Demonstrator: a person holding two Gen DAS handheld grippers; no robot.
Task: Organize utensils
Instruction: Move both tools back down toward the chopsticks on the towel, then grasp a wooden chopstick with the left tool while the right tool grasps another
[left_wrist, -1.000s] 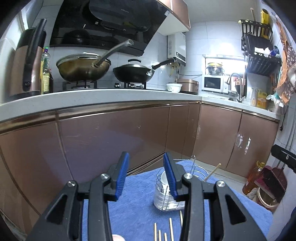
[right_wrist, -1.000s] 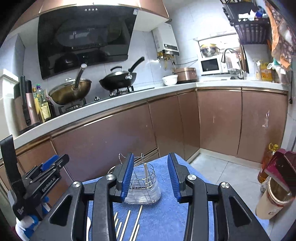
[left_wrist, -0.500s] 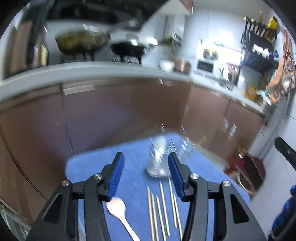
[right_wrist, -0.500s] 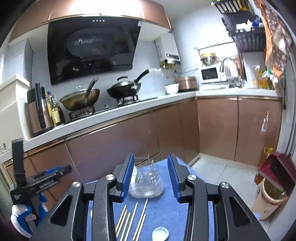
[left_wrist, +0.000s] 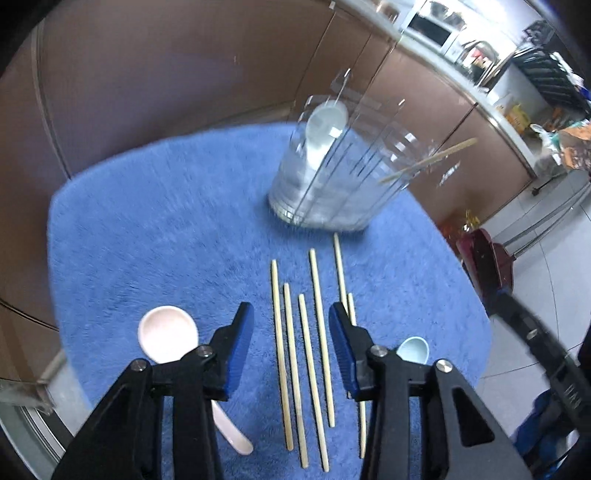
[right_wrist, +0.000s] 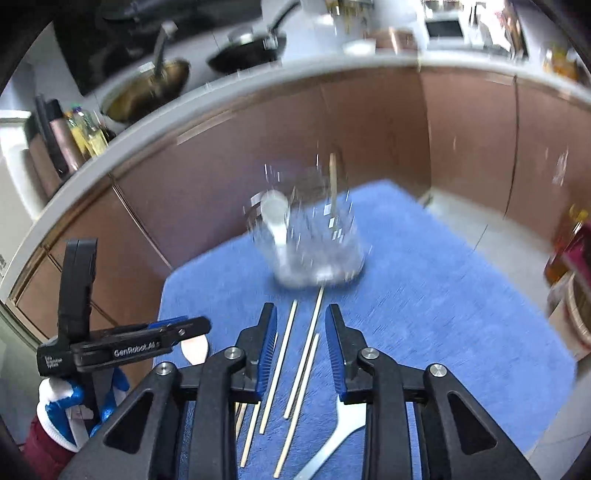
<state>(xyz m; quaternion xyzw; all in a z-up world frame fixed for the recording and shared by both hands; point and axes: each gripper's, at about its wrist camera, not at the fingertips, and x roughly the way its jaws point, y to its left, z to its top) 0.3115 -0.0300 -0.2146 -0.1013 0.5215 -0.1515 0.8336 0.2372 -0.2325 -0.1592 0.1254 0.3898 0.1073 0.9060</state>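
Several wooden chopsticks (left_wrist: 299, 354) lie side by side on a blue mat (left_wrist: 147, 240). A pink spoon (left_wrist: 166, 332) lies to their left and a pale blue spoon (left_wrist: 413, 349) to their right. Behind them stands a clear utensil holder (left_wrist: 332, 177) with a white spoon (left_wrist: 325, 125) and one chopstick (left_wrist: 432, 158) in it. My left gripper (left_wrist: 291, 321) hovers over the chopsticks, its jaws closing on nothing. My right gripper (right_wrist: 301, 317) hangs above the chopsticks (right_wrist: 306, 354) too, its jaws closing, pads touching nothing. In the right wrist view the holder (right_wrist: 310, 236) is blurred.
Brown kitchen cabinets (right_wrist: 369, 122) rise just behind the mat. In the right wrist view the left gripper (right_wrist: 122, 347) and a gloved hand (right_wrist: 74, 402) sit at the left beside the pink spoon (right_wrist: 194, 350). A pale spoon handle (right_wrist: 332, 435) lies under the right finger.
Both grippers have tipped downward and sunk toward the mat, so the chopsticks and spoons now fill the views. Both pairs of jaws stand narrower than before.
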